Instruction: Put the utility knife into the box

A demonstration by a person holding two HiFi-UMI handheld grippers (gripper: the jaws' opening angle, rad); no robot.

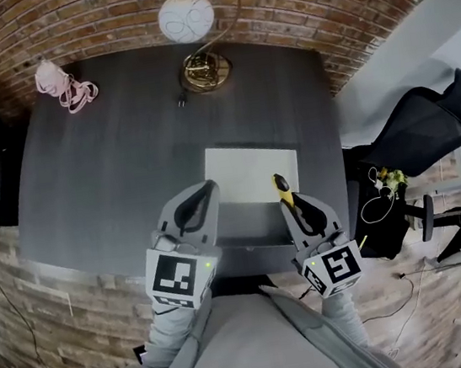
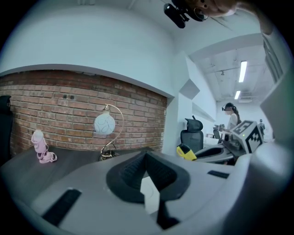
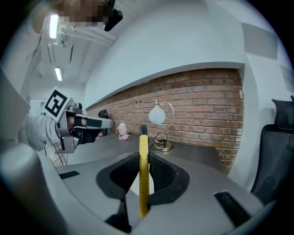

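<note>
A white open box [image 1: 246, 172] lies on the dark grey table [image 1: 109, 170], just ahead of both grippers. My right gripper [image 1: 291, 200] is shut on the yellow utility knife [image 1: 281, 185], holding it over the box's near right edge. In the right gripper view the knife [image 3: 143, 142] stands on edge between the pads [image 3: 158, 172], its black tip pointing forward. My left gripper [image 1: 206, 189] hovers at the box's near left edge, jaws shut with nothing between them. In the left gripper view, the knife's yellow end [image 2: 186, 151] shows at the right.
A globe lamp [image 1: 186, 15] with a brass base [image 1: 205, 72] stands at the table's far edge. A pink object [image 1: 63, 85] lies at the far left corner. A black office chair [image 1: 426, 122] is off the table's right side. A brick wall runs behind.
</note>
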